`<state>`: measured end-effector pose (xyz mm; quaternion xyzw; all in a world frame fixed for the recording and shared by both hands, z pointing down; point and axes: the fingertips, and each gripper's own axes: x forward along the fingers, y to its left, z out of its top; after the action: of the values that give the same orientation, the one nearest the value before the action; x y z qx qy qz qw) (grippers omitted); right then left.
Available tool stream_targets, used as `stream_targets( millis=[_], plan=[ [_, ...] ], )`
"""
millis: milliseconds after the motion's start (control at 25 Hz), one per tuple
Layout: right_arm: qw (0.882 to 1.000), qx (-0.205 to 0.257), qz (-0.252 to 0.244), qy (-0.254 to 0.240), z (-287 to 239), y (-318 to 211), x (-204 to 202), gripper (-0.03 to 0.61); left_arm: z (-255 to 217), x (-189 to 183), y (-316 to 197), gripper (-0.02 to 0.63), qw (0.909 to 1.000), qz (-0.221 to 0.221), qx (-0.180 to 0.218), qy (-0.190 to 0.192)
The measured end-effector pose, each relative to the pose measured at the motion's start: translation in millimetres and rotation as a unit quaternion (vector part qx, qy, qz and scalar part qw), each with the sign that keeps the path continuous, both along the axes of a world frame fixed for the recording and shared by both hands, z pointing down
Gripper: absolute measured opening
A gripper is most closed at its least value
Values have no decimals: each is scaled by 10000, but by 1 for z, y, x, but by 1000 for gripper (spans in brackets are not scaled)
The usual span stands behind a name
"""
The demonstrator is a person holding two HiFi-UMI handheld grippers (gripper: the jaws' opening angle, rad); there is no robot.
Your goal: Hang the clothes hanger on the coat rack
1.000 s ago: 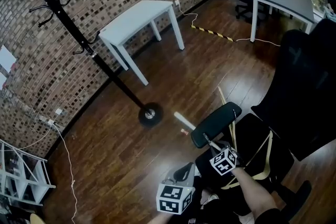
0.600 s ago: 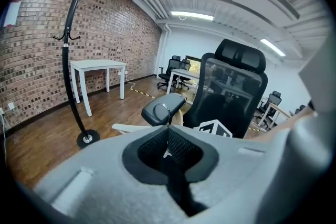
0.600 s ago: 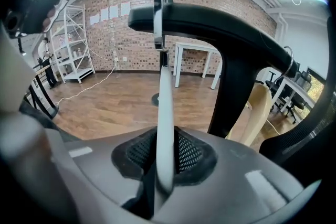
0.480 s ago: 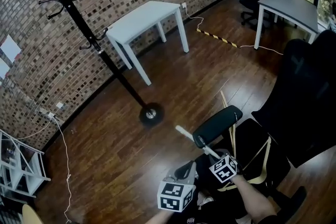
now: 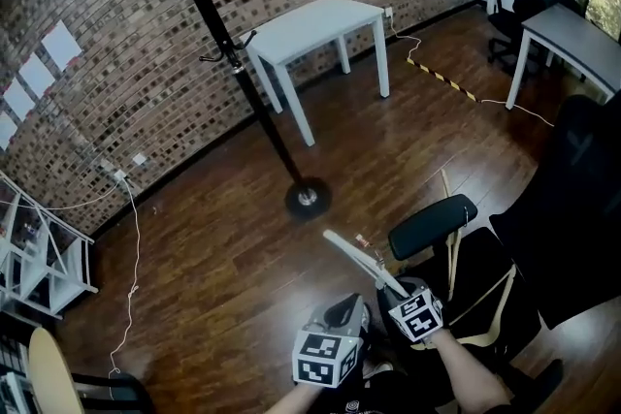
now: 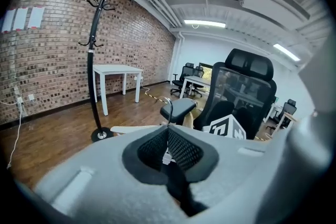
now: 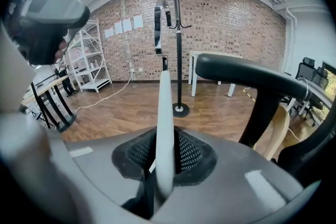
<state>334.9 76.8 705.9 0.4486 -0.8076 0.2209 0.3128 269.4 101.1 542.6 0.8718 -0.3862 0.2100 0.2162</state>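
Observation:
A pale wooden clothes hanger (image 5: 357,259) with a metal hook (image 7: 160,23) sticks out from my right gripper (image 5: 396,294), which is shut on one of its arms (image 7: 164,123). The black coat rack (image 5: 260,97) stands on a round base (image 5: 308,199) by the brick wall, well beyond the hanger's tip. It rises past the hook in the right gripper view (image 7: 178,50). My left gripper (image 5: 345,313) hovers just left of the right one with its jaws shut on nothing. In the left gripper view the hanger (image 6: 137,129) crosses in front of the shut left gripper (image 6: 168,152).
A white table (image 5: 315,24) stands behind the coat rack (image 6: 93,86). A black office chair (image 5: 572,208) with its armrest (image 5: 432,226) is close on the right. White shelving (image 5: 39,257) and a floor cable (image 5: 131,238) lie left; a grey desk (image 5: 572,29) stands far right.
Both grippers have risen, and the hanger has come up and away from the chair's armrest. The head view has swung, so the coat rack now stands nearer the middle.

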Motion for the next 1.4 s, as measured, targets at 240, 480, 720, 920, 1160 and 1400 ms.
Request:
stream_targets(
  millis=[240, 480, 720, 920, 1160, 1400],
  plan=[
    [9984, 68, -417, -379, -34, -3, -50, 63, -10, -51, -16, 3, 9961, -823, 321, 28],
    [9958, 166, -729, -531, -72, -1, -98, 63, -22, -93, -30, 3, 9885, -1375, 615, 149],
    [9933, 347, -869, -682, -107, -24, -175, 63, -26, -160, -56, 3, 9837, -1617, 760, 211],
    [9937, 412, -698, -768, -126, -56, -248, 64, -31, -222, -85, 3, 9847, -1512, 776, 391],
    [9953, 518, -414, -708, -130, -90, -310, 64, -38, -287, -115, 3, 9846, -1340, 944, 610],
    [9954, 620, -99, -724, -147, -121, -363, 64, -53, -353, -139, 3, 9823, -1308, 1107, 758]
  ],
)
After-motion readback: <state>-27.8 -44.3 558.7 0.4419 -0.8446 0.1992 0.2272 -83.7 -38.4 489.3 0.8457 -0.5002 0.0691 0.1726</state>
